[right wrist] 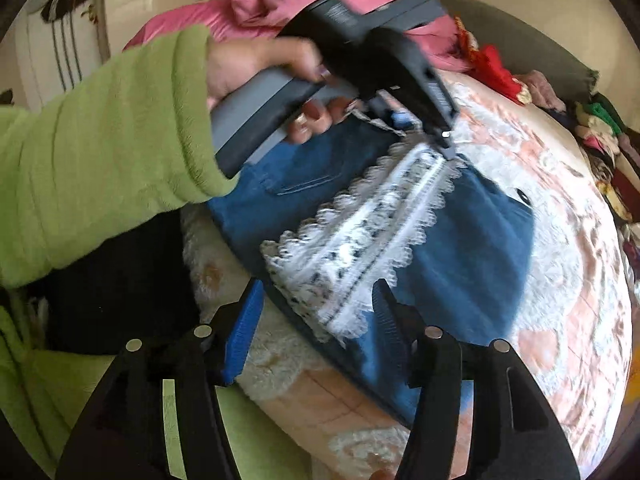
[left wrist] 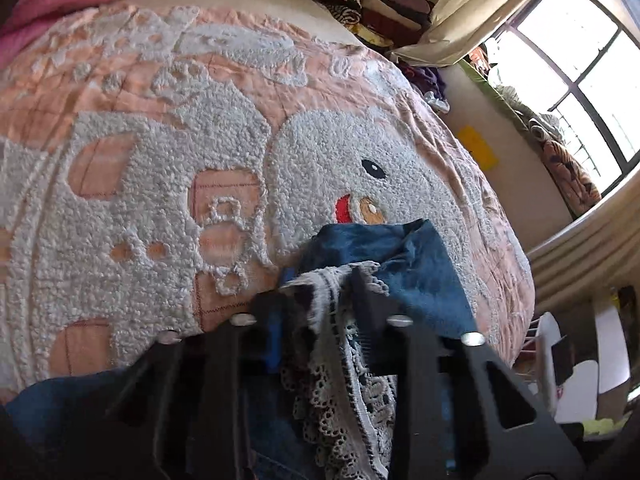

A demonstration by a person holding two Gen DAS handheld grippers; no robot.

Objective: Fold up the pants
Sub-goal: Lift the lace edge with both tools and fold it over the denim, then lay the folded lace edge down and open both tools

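Blue denim pants with a white lace trim lie bunched on the bed. My left gripper is shut on one end of the lace, with blue denim just beyond its tips. In the right wrist view, a hand in a green sleeve holds that left gripper, tip down on the far end of the lace. My right gripper stands open over the near end of the lace. The lace edge lies between its fingers, which do not press on it.
The bed has a pink quilt with fluffy white patches. A pink blanket and stacked clothes sit at its far side. A window and wall run along the right, with a white rack past the bed's edge.
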